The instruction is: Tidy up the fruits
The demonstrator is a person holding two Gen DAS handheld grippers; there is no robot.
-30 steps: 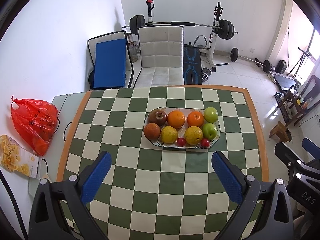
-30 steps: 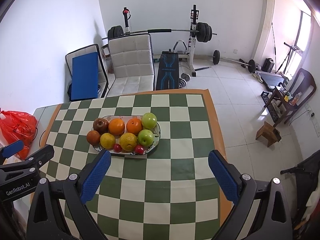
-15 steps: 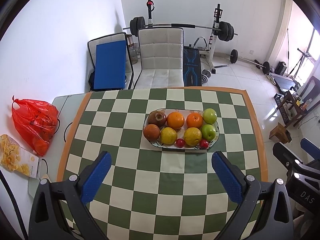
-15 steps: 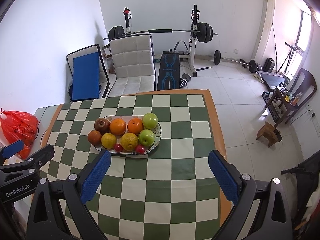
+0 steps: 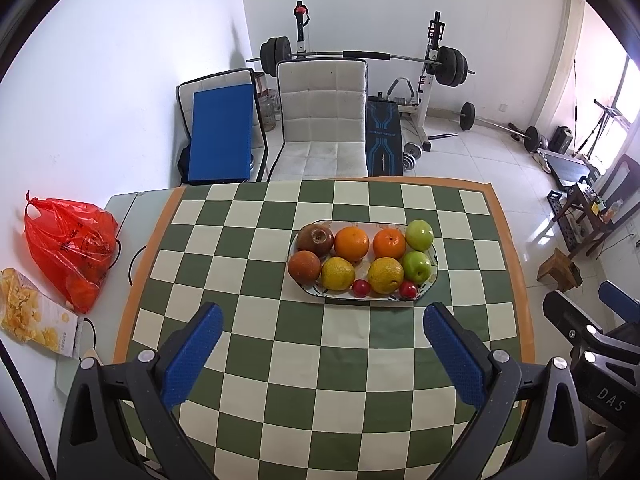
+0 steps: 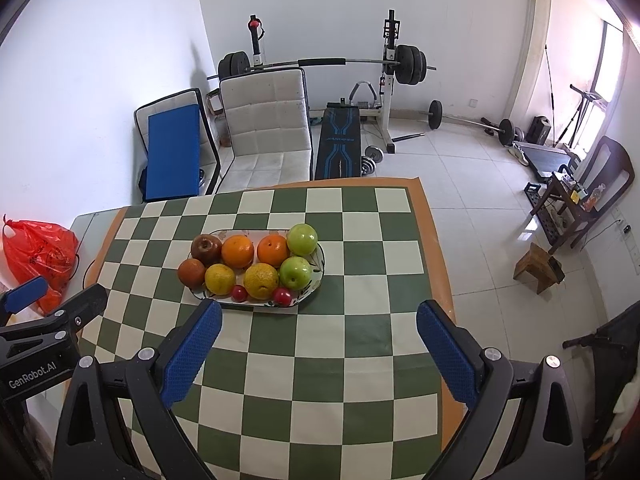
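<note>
An oval patterned plate [image 5: 434,273] [image 6: 321,258] sits mid-table on the green and cream checked cloth. It holds two dark red apples [image 5: 315,239], two oranges [image 5: 351,243], two yellow citrus fruits [image 5: 338,273], two green apples [image 5: 419,234] and two small red fruits [image 5: 361,287], laid in rows. My left gripper [image 5: 323,350] hovers open above the cloth, nearer than the plate, holding nothing. Open too, my right gripper [image 6: 319,346] hangs over the cloth in front of the plate and to its right, with nothing between its fingers.
A red plastic bag [image 5: 66,246] and a snack box [image 5: 34,318] lie on the side surface at left. A white padded chair [image 5: 324,120] and a blue-cushioned chair [image 5: 220,136] stand behind the table. Weight bench and barbell [image 5: 400,58] stand at the back wall. A wooden stool [image 6: 538,266] is on the floor at right.
Both grippers have drifted slightly; the plate and room sit a little lower in both views. Nothing was gripped or released.
</note>
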